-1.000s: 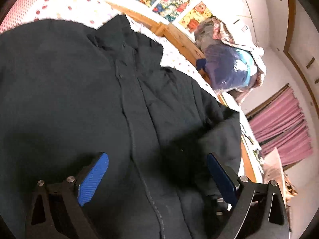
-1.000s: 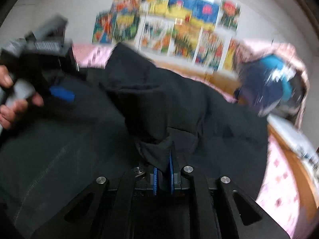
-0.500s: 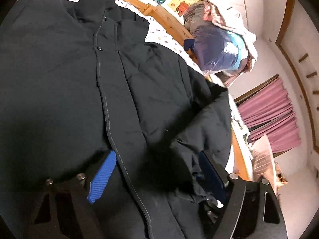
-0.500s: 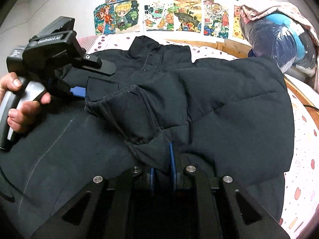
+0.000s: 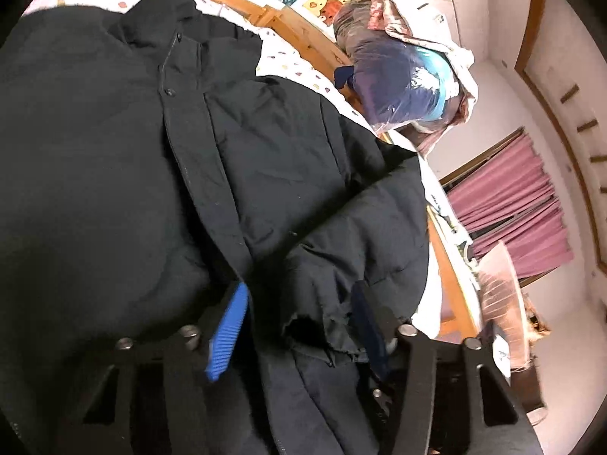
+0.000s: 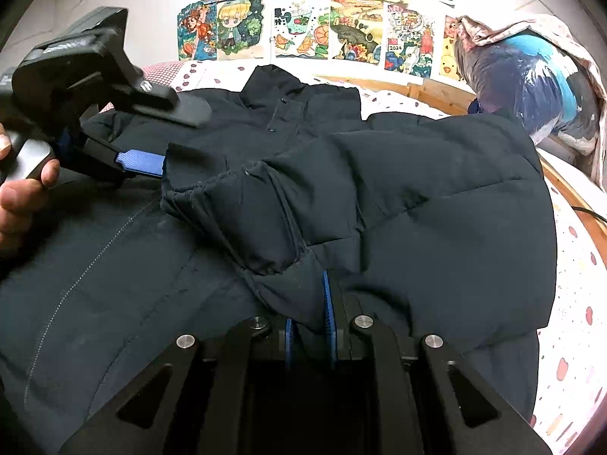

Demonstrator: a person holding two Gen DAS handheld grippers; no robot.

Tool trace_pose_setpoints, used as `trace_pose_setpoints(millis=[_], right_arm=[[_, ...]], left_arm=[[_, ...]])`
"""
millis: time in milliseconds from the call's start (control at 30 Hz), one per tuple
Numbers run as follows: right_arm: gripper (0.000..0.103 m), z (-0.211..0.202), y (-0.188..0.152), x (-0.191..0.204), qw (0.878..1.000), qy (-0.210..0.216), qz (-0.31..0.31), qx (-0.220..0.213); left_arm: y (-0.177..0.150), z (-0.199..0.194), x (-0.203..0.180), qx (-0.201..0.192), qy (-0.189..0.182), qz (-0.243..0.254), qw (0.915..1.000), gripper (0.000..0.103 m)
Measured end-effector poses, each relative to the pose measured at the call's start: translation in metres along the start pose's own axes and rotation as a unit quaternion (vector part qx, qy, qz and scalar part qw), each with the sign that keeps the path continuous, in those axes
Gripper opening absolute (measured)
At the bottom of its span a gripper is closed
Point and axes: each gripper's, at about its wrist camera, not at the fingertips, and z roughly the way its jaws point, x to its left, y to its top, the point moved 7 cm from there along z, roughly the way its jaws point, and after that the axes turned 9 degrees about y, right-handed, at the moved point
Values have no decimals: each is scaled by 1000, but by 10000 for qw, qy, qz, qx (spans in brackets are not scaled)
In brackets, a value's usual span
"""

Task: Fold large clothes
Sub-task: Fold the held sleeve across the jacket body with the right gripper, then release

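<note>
On a bed with a spotted sheet, the right gripper (image 6: 308, 313) pinches a fold of the sleeve (image 6: 265, 223) of a single black padded jacket (image 6: 436, 204), its blue pads closed tight on the cloth, while the left gripper (image 5: 299, 326) hangs wide apart over the sleeve's cuff (image 5: 322, 326), grasping nothing. The jacket lies front-up across the middle of the bed (image 6: 573, 303), collar toward the wooden headboard (image 5: 303, 34), the sleeve drawn in over the chest. The garment looks soft, bulky and quilted, likely to spring back and slide on itself, so seams, cuffs and hem edges appear the surest holds. Count: one jacket, two grippers, one plastic-wrapped bundle (image 6: 527, 76) at the bed's far right corner, a row of drawings (image 6: 315, 19) on the wall.
</note>
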Motion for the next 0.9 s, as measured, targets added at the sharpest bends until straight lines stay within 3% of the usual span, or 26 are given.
trace_pose_setpoints(millis=[133, 200, 300, 433, 467, 500, 567, 700, 733, 800, 867, 900], right_arm=[[13, 2, 2, 1, 10000, -64, -42, 4], [13, 1, 3, 1, 10000, -68, -36, -5], [13, 0, 4, 0, 10000, -62, 24, -49], [13, 1, 5, 0, 9999, -68, 60, -81], [13, 1, 5, 0, 9999, -75, 62, -87], [13, 1, 5, 0, 9999, -79, 59, -88], [13, 2, 5, 0, 9999, -100, 50, -89], [14, 0, 5, 3, 9998, -135, -31, -121], [17, -3, 6, 5, 9998, -115, -90, -162], [32, -11, 9, 11, 9994, -49, -206, -264], [79, -24, 11, 19, 9983, 87, -334, -474], [80, -30, 13, 22, 9975, 101, -410, -575]], left_arm=[[4, -19, 3, -495, 299, 90, 9983, 51], [4, -24, 0, -545, 210, 170, 9981, 53], [2, -17, -4, -342, 65, 183, 9992, 53], [-2, 3, 0, 84, -199, -162, 9996, 51], [-3, 6, -1, 106, -223, -175, 9995, 43], [-4, 8, -3, 141, -259, -143, 9995, 27], [-4, 10, -5, 103, -107, -26, 9999, 10], [6, -1, -7, -190, -52, -111, 9997, 5], [9, -6, -7, -321, -27, -101, 9994, 5], [18, -21, -8, -647, 57, -19, 9979, 4], [26, -39, -8, -912, 133, 80, 9957, 4], [29, -47, -7, -1022, 177, 126, 9945, 4]])
